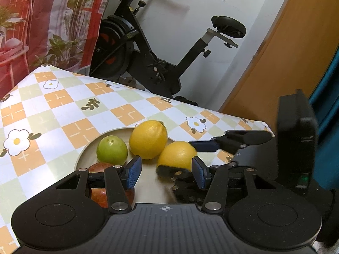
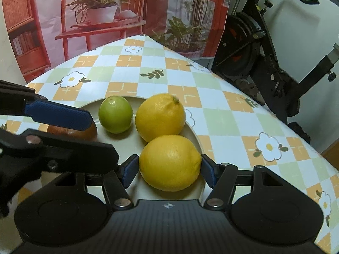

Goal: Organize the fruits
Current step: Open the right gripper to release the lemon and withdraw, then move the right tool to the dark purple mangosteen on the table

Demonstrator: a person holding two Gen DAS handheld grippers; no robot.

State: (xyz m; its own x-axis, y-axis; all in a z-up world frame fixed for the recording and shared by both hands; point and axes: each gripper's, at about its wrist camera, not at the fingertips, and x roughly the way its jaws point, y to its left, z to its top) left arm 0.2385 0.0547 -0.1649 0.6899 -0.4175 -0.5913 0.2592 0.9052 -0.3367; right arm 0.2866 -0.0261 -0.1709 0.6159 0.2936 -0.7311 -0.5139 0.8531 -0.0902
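Observation:
A beige plate (image 2: pixel 196 134) on the checked tablecloth holds a green round fruit (image 2: pixel 115 114), two lemons and a red apple (image 2: pixel 84 134). My right gripper (image 2: pixel 169 166) is closed around the nearer lemon (image 2: pixel 169 163), which rests on the plate with a blue pad touching each side. The farther lemon (image 2: pixel 160 116) lies just behind it. In the left wrist view my left gripper (image 1: pixel 167 173) stands open over bare plate (image 1: pixel 89 146), with the apple (image 1: pixel 99 196) under its left finger. The held lemon (image 1: pixel 177 154) is just ahead of its right finger, with the right gripper's finger (image 1: pixel 205 146) against it.
The table (image 2: pixel 222 116) drops off at its far and right edges. A black exercise bike (image 1: pixel 148 53) stands just past the far edge, beside a printed red backdrop (image 2: pixel 106 21). A wooden panel (image 1: pixel 275 63) is at the right.

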